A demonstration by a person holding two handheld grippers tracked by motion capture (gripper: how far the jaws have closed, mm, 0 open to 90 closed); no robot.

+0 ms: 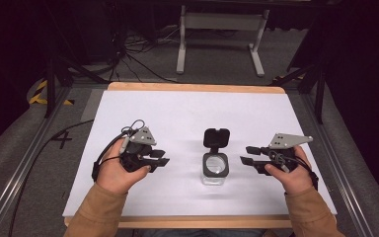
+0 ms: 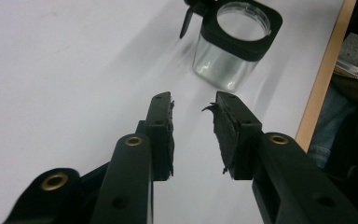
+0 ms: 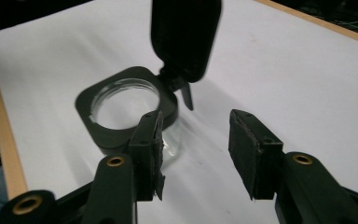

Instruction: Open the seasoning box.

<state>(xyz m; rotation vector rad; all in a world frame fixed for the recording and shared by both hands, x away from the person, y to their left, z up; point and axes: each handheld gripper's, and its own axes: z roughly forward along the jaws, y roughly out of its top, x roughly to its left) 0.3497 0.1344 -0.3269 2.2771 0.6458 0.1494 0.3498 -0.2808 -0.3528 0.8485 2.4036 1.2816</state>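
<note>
The bench [image 1: 128,106] is covered by a white sheet edged with a wooden rim, and near the middle of its near half stands a clear glass jar [image 1: 215,169] with a square black collar around its mouth. Its black flip lid [image 1: 216,137] is swung open on a hinge at the far side of the collar and stands up behind the opening — in the right gripper view the lid [image 3: 185,35] rises above the collar, and in the left gripper view the jar [image 2: 233,44] sits upright on the sheet ahead of the jaws. The left gripper [image 1: 159,157] is held to the left of the jar, well apart from it, its jaws parted with nothing between them. The right gripper [image 1: 249,154] is held to the right of the jar, near it but not touching — its jaws are likewise spread and empty.
</note>
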